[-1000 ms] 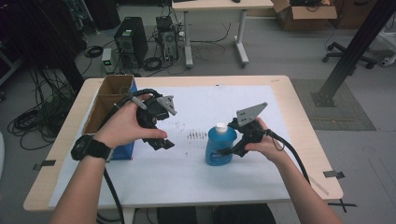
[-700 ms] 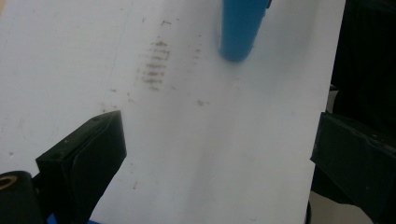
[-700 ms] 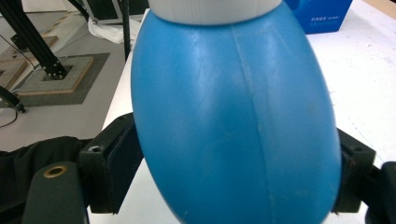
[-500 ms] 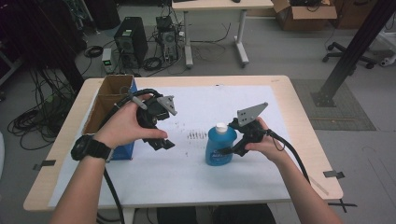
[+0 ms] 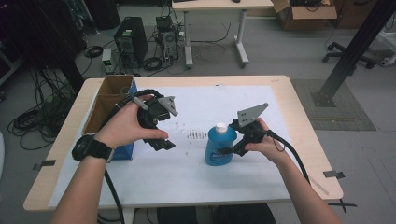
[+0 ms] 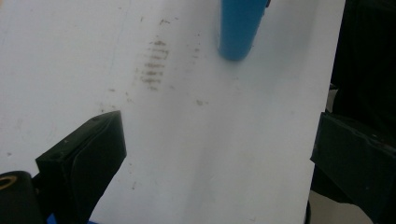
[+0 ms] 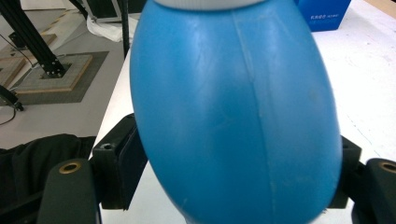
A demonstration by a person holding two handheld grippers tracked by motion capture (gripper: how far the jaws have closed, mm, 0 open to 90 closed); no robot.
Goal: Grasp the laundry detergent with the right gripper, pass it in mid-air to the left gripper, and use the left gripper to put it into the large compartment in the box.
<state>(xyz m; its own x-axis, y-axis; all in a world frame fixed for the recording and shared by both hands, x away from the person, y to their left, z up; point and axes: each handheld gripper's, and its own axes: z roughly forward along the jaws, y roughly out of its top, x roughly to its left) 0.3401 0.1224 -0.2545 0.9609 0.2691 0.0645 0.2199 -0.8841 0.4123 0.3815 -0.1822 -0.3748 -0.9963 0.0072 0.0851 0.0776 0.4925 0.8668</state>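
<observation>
We have the right gripper (image 5: 229,150) around the blue plastic bottle with a white cap (image 5: 219,145), its fingers (image 7: 116,168) just closing in and now pressing both flanks. The bottle stands upright mid-surface (image 5: 196,177), slightly toward the right edge. Left gripper (image 5: 161,144) hovers nearby, fingers (image 6: 84,158) spread, nothing between.

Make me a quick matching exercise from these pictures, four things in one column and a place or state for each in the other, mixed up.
Things:
1. blue bottle
2. left gripper
3. cardboard box
4. right gripper

Places or states:
A. at the table's left edge
B. jaws wide apart, nothing between them
C. upright on the white sheet, white cap on top
D. jaws on either side of the bottle, just closing in

Pairs: 1-C, 2-B, 3-A, 4-D
</observation>
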